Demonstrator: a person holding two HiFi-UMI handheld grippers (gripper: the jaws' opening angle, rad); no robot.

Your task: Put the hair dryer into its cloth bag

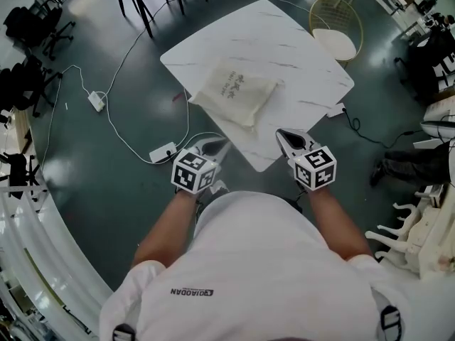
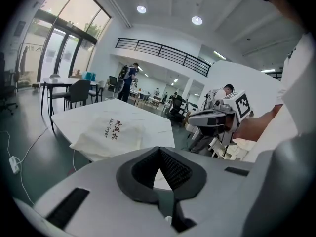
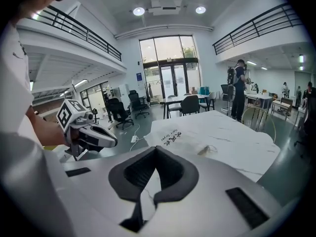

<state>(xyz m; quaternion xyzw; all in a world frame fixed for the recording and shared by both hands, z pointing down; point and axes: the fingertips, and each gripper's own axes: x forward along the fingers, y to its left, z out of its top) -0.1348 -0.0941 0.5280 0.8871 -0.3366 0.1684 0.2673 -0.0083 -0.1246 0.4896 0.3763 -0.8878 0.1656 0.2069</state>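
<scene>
Here, my left gripper (image 1: 221, 145) and right gripper (image 1: 281, 133) both closed, empty, cream cloth bag (image 1: 234, 91) lying on white marbled table (image 1: 298, 52).

Matt cream cloth bag (image 1: 234, 91); smooth marble-look table (image 1: 298, 48); glossy floor (image 1: 106, 183).

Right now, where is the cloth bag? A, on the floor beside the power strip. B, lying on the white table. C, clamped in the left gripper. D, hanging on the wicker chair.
B: the cloth bag lies on the white table, while the left gripper and the right gripper are both shut, empty and clear of it.
</scene>
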